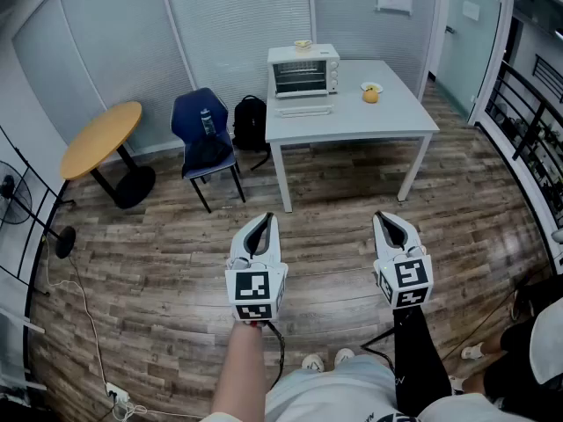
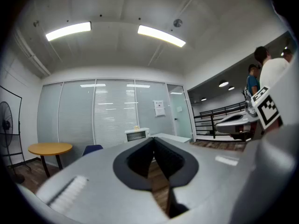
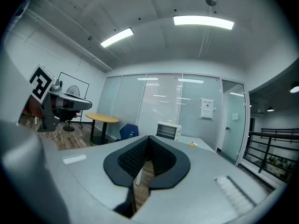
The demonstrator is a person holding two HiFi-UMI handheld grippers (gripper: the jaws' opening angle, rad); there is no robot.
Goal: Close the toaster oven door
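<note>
While left tool, right tool sit closed, only head view shows toaster oven door, seemingly lowered

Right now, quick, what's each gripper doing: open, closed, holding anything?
Left gripper: closed, holding nothing.
Right gripper: closed, holding nothing.

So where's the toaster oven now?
Head view, top centre: the toaster oven sits on the white table, at its far left corner, left of an orange fruit.
</note>
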